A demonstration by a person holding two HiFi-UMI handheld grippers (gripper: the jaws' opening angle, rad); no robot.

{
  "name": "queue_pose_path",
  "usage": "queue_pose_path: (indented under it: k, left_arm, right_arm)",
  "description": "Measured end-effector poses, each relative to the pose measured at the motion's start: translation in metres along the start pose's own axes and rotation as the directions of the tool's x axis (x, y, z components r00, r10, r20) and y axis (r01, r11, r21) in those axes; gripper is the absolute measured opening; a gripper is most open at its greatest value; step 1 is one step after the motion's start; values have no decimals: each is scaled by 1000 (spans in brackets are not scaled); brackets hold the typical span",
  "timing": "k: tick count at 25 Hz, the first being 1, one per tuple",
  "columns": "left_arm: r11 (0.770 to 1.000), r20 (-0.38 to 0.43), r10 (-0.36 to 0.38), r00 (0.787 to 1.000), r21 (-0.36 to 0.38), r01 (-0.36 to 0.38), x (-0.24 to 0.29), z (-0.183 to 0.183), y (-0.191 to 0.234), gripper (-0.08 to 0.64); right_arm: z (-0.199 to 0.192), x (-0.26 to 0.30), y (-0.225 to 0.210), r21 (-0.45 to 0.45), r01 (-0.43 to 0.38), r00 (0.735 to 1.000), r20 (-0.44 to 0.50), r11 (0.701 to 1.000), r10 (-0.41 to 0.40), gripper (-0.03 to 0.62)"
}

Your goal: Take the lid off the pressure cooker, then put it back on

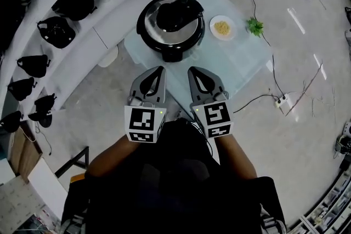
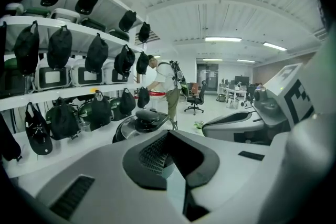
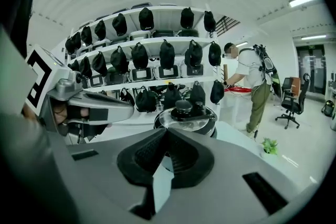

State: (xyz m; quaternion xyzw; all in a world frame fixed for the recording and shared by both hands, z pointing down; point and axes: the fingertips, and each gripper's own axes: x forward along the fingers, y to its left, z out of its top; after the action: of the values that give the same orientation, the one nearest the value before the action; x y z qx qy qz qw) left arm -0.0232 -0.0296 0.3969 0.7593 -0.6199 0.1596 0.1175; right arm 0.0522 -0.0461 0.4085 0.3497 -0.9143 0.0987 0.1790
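Observation:
The black pressure cooker [image 1: 171,27] stands on a small pale table [image 1: 241,57], and its lid [image 1: 176,12] with a black handle sits on top. Both grippers hover side by side in front of the table's near edge, short of the cooker and not touching it. My left gripper [image 1: 159,69] has its jaws together with nothing between them. My right gripper [image 1: 192,70] is likewise shut and empty. The cooker [image 2: 144,120] lies ahead past the tips in the left gripper view, and the cooker [image 3: 186,115] does too in the right gripper view.
A white plate of food [image 1: 222,27] and a small green plant [image 1: 254,26] sit right of the cooker. White shelves with black bags [image 1: 55,30] run along the left. A person [image 3: 254,86] stands beyond the table. A cable and power strip [image 1: 283,101] lie on the floor at right.

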Motion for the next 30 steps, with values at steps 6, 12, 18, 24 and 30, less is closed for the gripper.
queue_pose_path:
  k: [6,12,18,24,30]
  left_arm:
    - [998,26,-51,998,38,50,-16,-1,-8,8]
    - [991,17,-109,994,82,108,-39,-6,0,8]
    - [982,62,-186,981,58,182,-65,-17,3,8]
    - [966,51,-238,970,118,231,-88,-30,7,8]
    - [964,77,-247,966,121,237,-108,-32,16,8]
  right_arm:
    - [-4,-14,12,24,58,998,13,998,-58,18]
    - [1,-23,39,56,123,992,25,991,-125,18]
    - [-10,-27,81,104,164,986,12,981,-167,18]
    - [-7,-40,94,129,246,968,19,961,-250,18]
    - [-3,-50,115,128,278,959,26,952,-284,18]
